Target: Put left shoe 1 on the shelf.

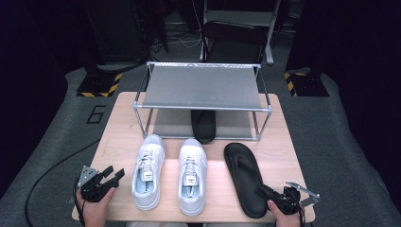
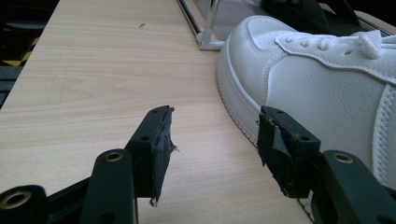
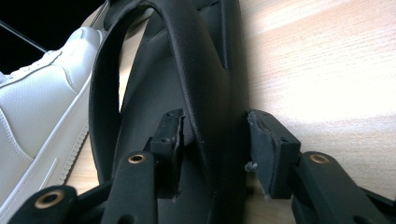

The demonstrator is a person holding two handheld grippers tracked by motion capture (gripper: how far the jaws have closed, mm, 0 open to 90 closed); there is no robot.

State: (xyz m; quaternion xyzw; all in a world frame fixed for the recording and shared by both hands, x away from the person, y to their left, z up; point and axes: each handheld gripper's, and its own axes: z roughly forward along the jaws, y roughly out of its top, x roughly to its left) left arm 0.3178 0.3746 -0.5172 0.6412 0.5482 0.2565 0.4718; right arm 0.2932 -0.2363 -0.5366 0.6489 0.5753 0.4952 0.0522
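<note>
While my right claw (image 1: 263, 190) stands at the heel end of the black rubber flip-flop sandal (image 1: 244, 178), its jaws are set on both sides of the outer rim of the sole, and I see gaps between the pads and the rubber, so I judge it is released and not yet gripping. This sandal lies flat on the light wooden table (image 1: 123, 137), near the front right corner, with its toe pointing to the far edge. The second black sandal (image 1: 204, 125) already rests on the lower level of the grey metal shoe rack (image 1: 203, 87) at the far edge.

My left claw (image 1: 112, 176) is near the front left corner, jaws apart and holding nothing, just beside the left white leather sneaker (image 1: 148, 171). The right white sneaker (image 1: 192, 175) stands between that one and the sandal.

I think the risk is this: the rim is thin and soft, so if I close only on the edge, the sandal can bend, hang down and slip out when lifted. Its toe could then also catch the front bar of the rack or push the sandal already there.
</note>
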